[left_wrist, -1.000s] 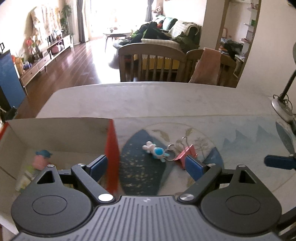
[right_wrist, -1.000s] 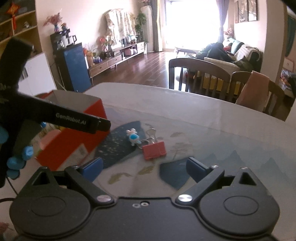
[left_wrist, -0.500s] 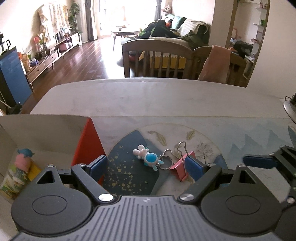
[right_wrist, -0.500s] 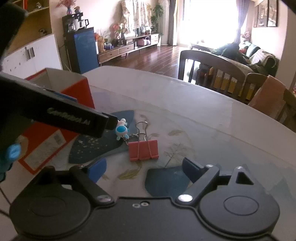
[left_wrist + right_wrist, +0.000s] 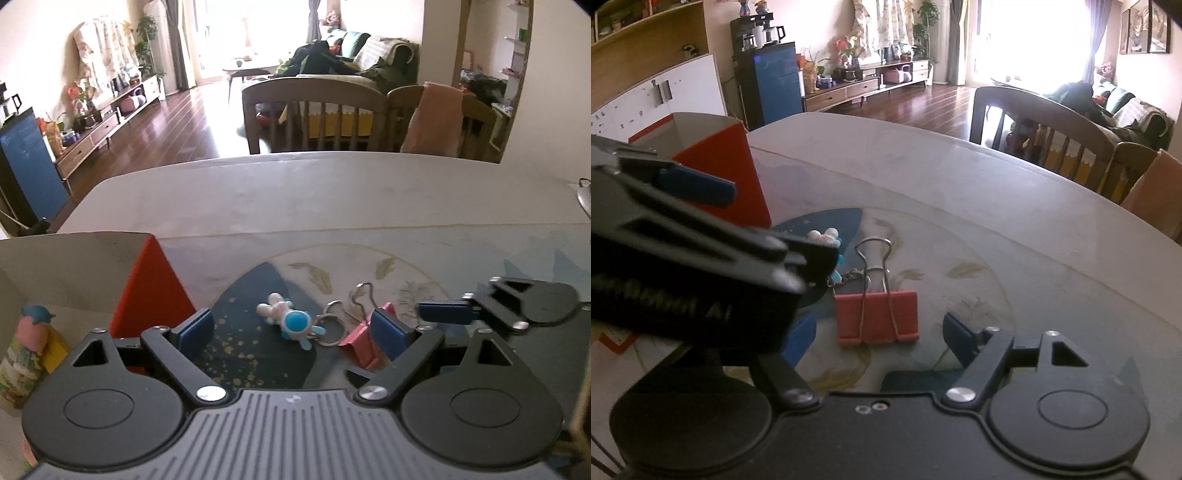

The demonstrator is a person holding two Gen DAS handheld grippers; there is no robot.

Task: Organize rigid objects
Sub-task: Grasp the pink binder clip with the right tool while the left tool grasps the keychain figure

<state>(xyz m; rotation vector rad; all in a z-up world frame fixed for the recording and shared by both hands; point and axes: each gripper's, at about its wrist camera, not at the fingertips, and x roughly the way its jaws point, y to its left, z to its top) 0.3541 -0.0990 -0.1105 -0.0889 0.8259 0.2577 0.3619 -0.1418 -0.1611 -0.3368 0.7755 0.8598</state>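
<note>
binder clip (image 5: 877, 317): red | keychain figure (image 5: 290, 319): white-blue | box (image 5: 149, 291): red

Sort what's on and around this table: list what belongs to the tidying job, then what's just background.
Job:
- red binder clip
- blue-and-white toy keychain
- red cardboard box, already holding items
- left gripper, open around the keychain
- right gripper, jaws closing around the clip

Background:
- wooden chairs
- pink towel
- sofa

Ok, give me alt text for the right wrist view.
The right gripper, its jaws closing, frames a red binder clip lying on the table. The left gripper crosses from the left before a red box.
</note>
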